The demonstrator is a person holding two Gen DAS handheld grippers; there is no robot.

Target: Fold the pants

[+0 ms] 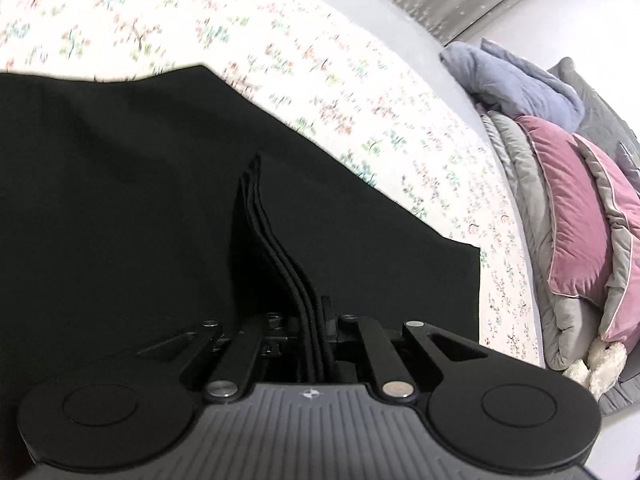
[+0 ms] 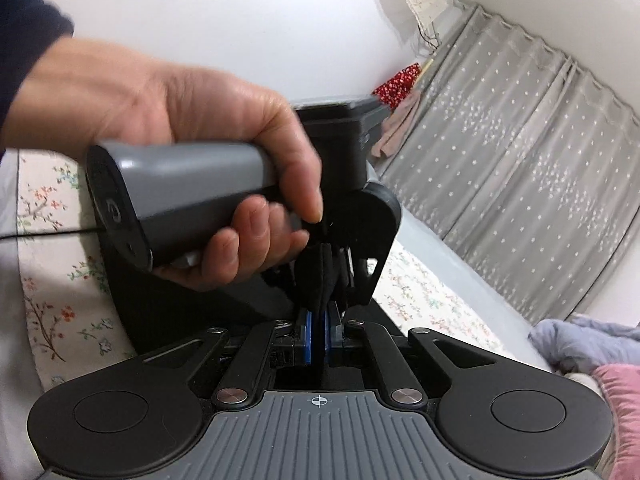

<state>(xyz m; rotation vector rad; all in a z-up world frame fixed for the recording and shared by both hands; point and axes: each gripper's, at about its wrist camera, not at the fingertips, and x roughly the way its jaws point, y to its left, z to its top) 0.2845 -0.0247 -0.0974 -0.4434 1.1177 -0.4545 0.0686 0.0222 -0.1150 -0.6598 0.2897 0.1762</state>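
A floral sheet (image 1: 280, 52) is covering the bed; pink pillows (image 1: 576, 208) are lying near grey curtains (image 2: 520, 152) hanging beside white walls (image 2: 200, 12).

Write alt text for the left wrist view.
The left gripper has its jaws shut on a stacked edge of black pants, which spread across a floral bedsheet. Pink pillows and grey bedding pile up at the right.
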